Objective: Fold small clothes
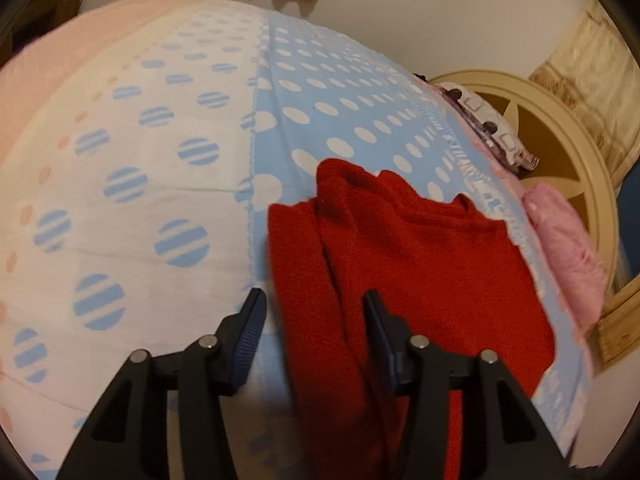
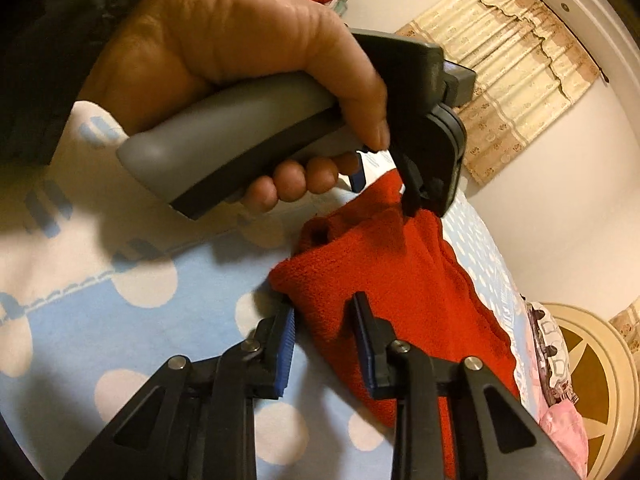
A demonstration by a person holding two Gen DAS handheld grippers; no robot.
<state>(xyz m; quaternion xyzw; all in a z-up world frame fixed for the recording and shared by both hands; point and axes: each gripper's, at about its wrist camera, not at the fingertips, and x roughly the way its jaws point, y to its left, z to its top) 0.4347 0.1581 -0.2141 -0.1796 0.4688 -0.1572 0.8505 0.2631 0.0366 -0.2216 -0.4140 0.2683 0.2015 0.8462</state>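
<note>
The red fleecy cloth garment (image 1: 420,264) looks nubbly and matt. It lies on a smooth, matt woven bedspread of pale blue and white with dots (image 1: 168,128). The left claw (image 1: 314,320) has matt black plastic arms, ribbed blue pads and shiny metal pins. At three o'clock stands a cream-painted, satin-smooth round headboard (image 1: 576,136).

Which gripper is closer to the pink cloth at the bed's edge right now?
Right, as far as these views show. The right gripper straddles the red garment's near corner, toward the pink cloth. The left gripper works the garment's far end.
</note>
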